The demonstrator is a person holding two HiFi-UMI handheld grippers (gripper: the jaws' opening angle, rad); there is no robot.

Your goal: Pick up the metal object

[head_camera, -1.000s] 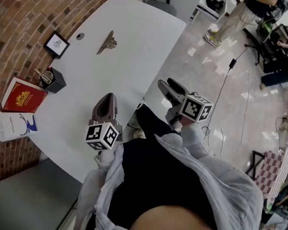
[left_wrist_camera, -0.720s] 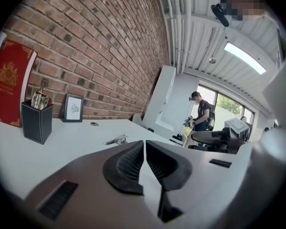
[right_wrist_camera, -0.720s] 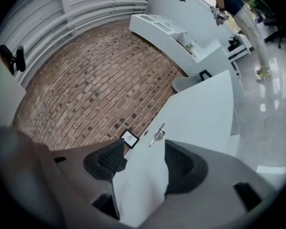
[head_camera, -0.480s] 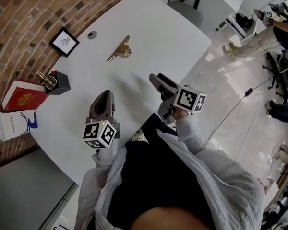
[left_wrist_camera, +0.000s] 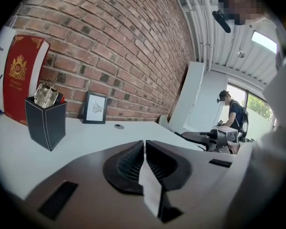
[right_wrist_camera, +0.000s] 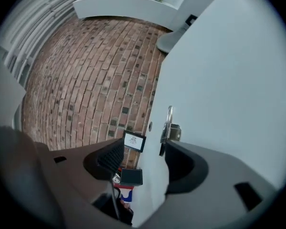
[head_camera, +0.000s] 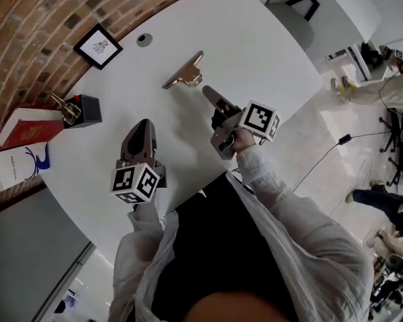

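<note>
Head view: since half a second ago we log the right gripper point(head_camera: 210, 94) as having moved out from the table's near edge across the white table point(head_camera: 255, 45). Its tips are now near the metal object point(head_camera: 183, 72), not touching. That object is a slim, brass-coloured clip lying flat. The left gripper point(head_camera: 142, 126) stays put.

Left gripper view: ribbed dark jaws of the left gripper point(left_wrist_camera: 144, 144) pressed together, nothing between. Beyond stands a square black holder point(left_wrist_camera: 46, 123) (contents too small to identify).

Right gripper view: right gripper point(right_wrist_camera: 142, 147) jaws apart and empty; metal object point(right_wrist_camera: 169, 123) is ahead, its lower end cut off by one jaw.
</note>
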